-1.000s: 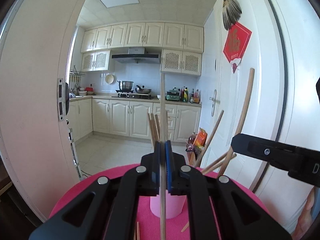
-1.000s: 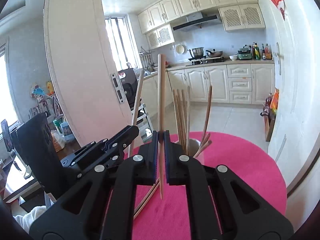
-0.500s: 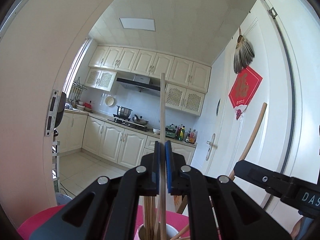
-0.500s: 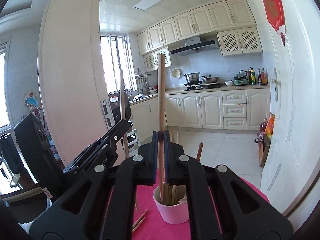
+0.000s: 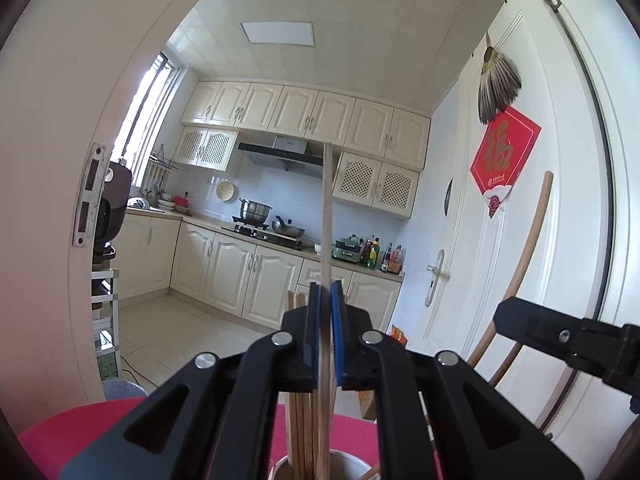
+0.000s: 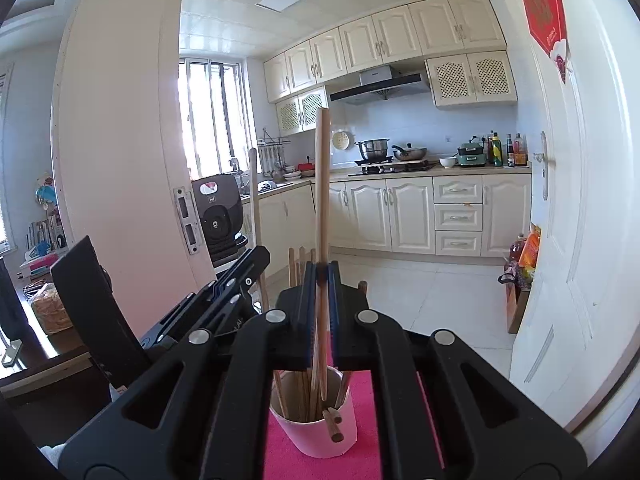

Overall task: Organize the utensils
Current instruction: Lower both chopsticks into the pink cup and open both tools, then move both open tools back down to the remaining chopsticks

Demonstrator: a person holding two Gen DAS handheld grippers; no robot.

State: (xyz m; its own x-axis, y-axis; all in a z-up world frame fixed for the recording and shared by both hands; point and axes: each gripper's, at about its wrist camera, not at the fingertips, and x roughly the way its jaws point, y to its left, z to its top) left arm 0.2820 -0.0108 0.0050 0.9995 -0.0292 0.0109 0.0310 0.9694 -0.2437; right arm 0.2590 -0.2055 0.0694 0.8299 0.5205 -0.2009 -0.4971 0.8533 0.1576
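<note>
1. Holding one chopstick upright in each gripper: your left gripper (image 5: 325,328) fingers are clenched on a pale chopstick (image 5: 326,216), your right gripper (image 6: 320,312) fingers on a thicker chopstick (image 6: 322,184).
2. Both lower ends are reaching into the white cup (image 6: 316,432) on the pink counter (image 6: 368,400).
3. Next move, judged: releasing each stick so it is dropping among the wooden chopsticks already standing there.
</note>
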